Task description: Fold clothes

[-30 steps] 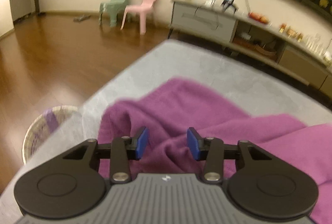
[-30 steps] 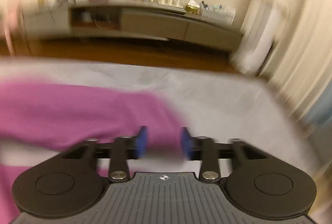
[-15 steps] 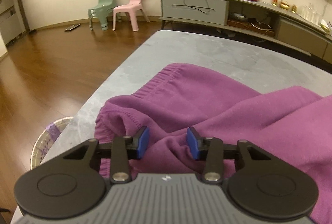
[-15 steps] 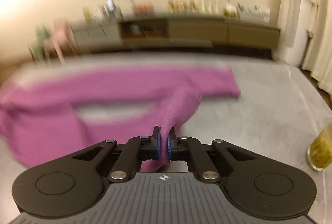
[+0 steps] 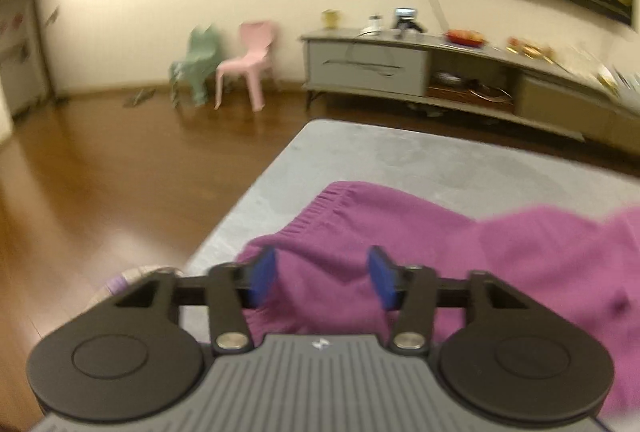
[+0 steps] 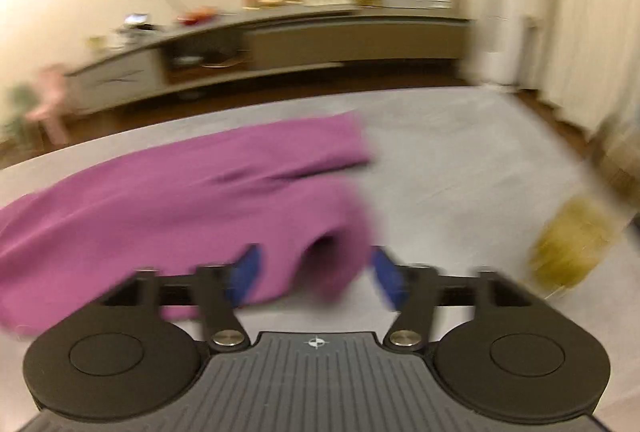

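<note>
grey bench (image 5: 400,160) carries a purple garment (image 5: 500,252). in the left wrist view the bench's left edge runs diagonally from bottom left up to a rounded far corner, with wood floor (image 5: 120,172) past it. the garment sits close to that left edge, its ribbed waistband (image 5: 316,208) near the corner end. bare bench surface lies beyond the garment toward the far edge. a woven basket (image 5: 120,276) peeks out on the floor below the left edge, just behind the tool's body. in the right wrist view the bench (image 6: 460,160) is bare to the right of the garment (image 6: 160,200), wide free space there apart from a blurred yellowish jar (image 6: 568,244) near the right side.

left tool (image 5: 322,278): jaws opening, blue pads apart, purple fabric lies between and under them, pads not pressing on it. right tool (image 6: 316,274): jaws opening, spread wide, a raised fold of the garment's end sits between the pads, not pinched; blur makes light contact hard to rule out.

garment's long axis runs left to right across the bench, waistband end to the left, leg end (image 6: 352,140) pointing right and slightly away. looks like pants, one leg laid over the other, lumpy near the right tool.
</note>
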